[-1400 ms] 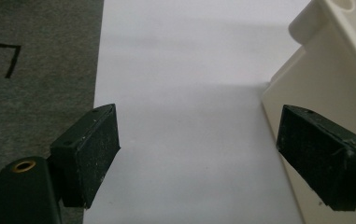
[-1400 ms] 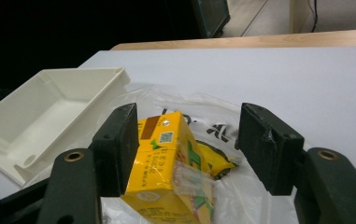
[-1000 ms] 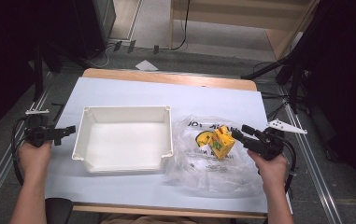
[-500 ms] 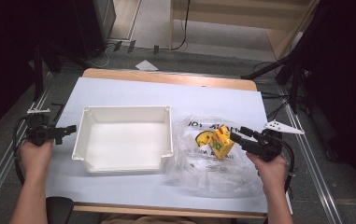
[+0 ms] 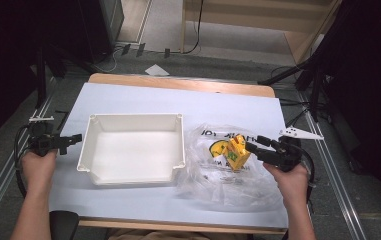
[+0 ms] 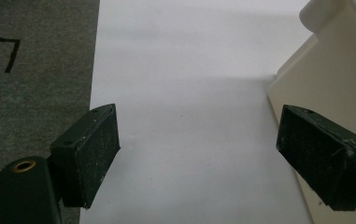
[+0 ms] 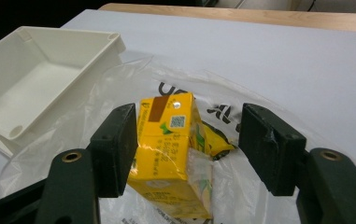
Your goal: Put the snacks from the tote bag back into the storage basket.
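Note:
A yellow drink carton (image 5: 238, 152) (image 7: 171, 149) stands inside a clear plastic bag (image 5: 228, 182) (image 7: 96, 93) with black print, right of the white tray (image 5: 133, 116) (image 7: 68, 32). My right gripper (image 5: 254, 145) (image 7: 187, 140) is open around the carton. Its one jaw lies against the carton's side and the other stands off it with a gap. A yellow-green packet (image 5: 218, 148) (image 7: 217, 142) lies behind the carton in the bag. My left gripper (image 5: 74, 140) (image 6: 196, 149) is open over the bare table cover, next to the tray's left wall (image 6: 325, 79).
The tray is empty and sits mid-table on a pale blue cover (image 5: 178, 100). A grey mat with a black mark (image 6: 7, 51) borders the cover on the left. The wooden table edge (image 5: 178, 82) runs along the back, with dark stands and cables beyond.
My right gripper has edged slightly left, closer around the carton. The left gripper and the tray have stayed put.

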A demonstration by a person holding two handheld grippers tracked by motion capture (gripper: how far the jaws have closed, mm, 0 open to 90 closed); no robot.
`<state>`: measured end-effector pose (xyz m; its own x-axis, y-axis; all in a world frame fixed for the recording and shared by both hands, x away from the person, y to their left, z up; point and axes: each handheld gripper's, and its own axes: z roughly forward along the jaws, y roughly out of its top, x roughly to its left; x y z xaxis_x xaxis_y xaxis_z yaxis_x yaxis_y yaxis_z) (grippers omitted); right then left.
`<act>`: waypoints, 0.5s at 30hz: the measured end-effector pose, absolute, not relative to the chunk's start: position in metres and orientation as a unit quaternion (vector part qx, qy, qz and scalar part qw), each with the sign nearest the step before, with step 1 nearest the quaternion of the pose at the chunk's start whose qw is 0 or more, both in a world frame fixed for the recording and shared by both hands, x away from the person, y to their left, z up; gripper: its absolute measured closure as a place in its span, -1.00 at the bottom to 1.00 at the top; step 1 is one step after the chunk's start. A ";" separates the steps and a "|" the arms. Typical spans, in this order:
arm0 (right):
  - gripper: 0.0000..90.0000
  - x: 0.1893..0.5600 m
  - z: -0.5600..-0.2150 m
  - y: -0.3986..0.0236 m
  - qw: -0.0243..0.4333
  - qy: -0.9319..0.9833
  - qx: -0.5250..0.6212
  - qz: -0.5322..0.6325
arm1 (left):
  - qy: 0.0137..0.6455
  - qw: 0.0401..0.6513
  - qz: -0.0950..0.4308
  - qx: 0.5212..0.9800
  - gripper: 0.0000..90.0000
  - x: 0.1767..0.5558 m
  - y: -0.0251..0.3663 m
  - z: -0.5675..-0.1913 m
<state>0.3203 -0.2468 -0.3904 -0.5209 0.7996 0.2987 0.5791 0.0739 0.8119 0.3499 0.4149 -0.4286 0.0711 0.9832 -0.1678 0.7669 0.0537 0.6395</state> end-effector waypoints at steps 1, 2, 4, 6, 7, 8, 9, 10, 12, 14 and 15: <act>-0.14 0.321 -0.386 -0.245 0.112 0.726 0.477 0.483 | 0.661 0.299 0.180 0.664 -0.69 0.350 0.415 -0.429; -0.14 0.323 -0.380 -0.244 0.110 0.728 0.478 0.479 | 0.664 0.294 0.184 0.663 -0.69 0.350 0.415 -0.429; -0.14 0.326 -0.369 -0.240 0.110 0.739 0.476 0.463 | 0.662 0.297 0.181 0.664 -0.69 0.350 0.415 -0.429; -0.14 0.331 -0.358 -0.236 0.113 0.753 0.473 0.444 | 0.664 0.296 0.182 0.662 -0.69 0.350 0.415 -0.429; -0.14 0.333 -0.353 -0.234 0.108 0.758 0.472 0.436 | 0.664 0.297 0.182 0.661 -0.69 0.350 0.415 -0.429; -0.14 0.335 -0.350 -0.231 0.103 0.763 0.471 0.430 | 0.665 0.297 0.181 0.661 -0.69 0.350 0.415 -0.429; -0.14 0.337 -0.346 -0.229 0.105 0.766 0.469 0.426 | 0.666 0.298 0.181 0.659 -0.69 0.351 0.415 -0.429; -0.14 0.338 -0.343 -0.228 0.109 0.767 0.470 0.423 | 0.666 0.298 0.181 0.660 -0.69 0.351 0.416 -0.429; -0.13 0.342 -0.340 -0.224 0.105 0.769 0.470 0.420 | 0.666 0.298 0.181 0.660 -0.69 0.352 0.416 -0.430; -0.13 0.346 -0.337 -0.220 0.100 0.778 0.466 0.410 | 0.666 0.298 0.181 0.660 -0.69 0.352 0.416 -0.430; -0.12 0.348 -0.336 -0.218 0.099 0.782 0.465 0.403 | 0.666 0.297 0.180 0.660 -0.69 0.352 0.416 -0.430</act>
<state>0.3483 -0.2182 -0.3357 -0.5475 0.8073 0.2203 0.6474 0.2419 0.7228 0.3519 0.4160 -0.4302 0.0485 0.9863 -0.1576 0.7721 0.0630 0.6323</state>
